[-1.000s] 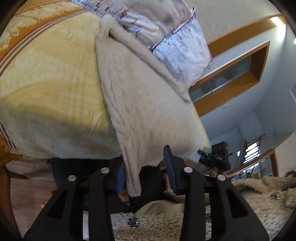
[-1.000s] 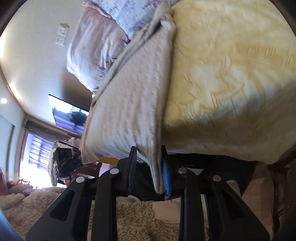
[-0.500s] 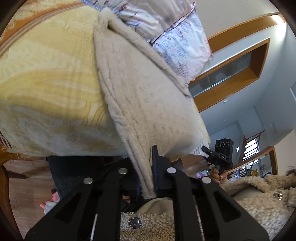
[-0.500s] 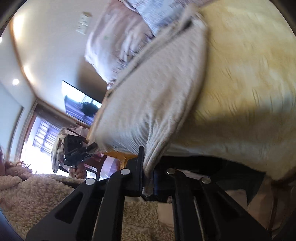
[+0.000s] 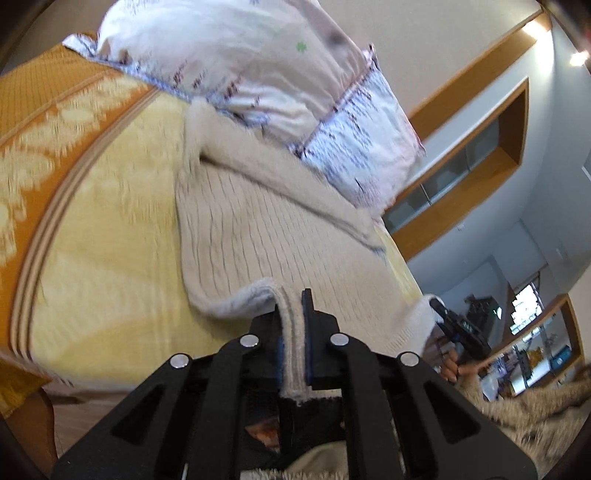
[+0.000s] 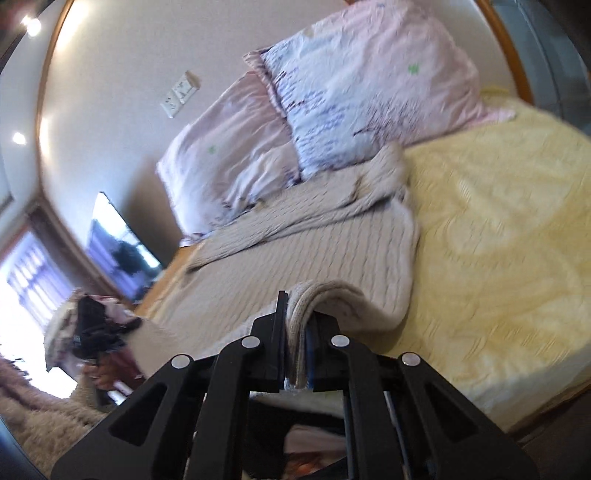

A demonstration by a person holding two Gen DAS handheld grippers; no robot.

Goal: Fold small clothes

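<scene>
Bright daylight from a blown-out window [image 6: 22, 266] plus ceiling spotlights [image 6: 31, 24]; both fisheye views bend at dark edges and show motion blur.

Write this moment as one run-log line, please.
left tongs: shut on sweater hem | right tongs: shut on sweater hem | sweater: on yellow bedspread, near edge raised

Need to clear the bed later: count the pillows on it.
2. The white patterned pillow lies at the bed's head beyond the sweater; the pink pillow lies beside it, partly under it. Others may be out of frame.
</scene>
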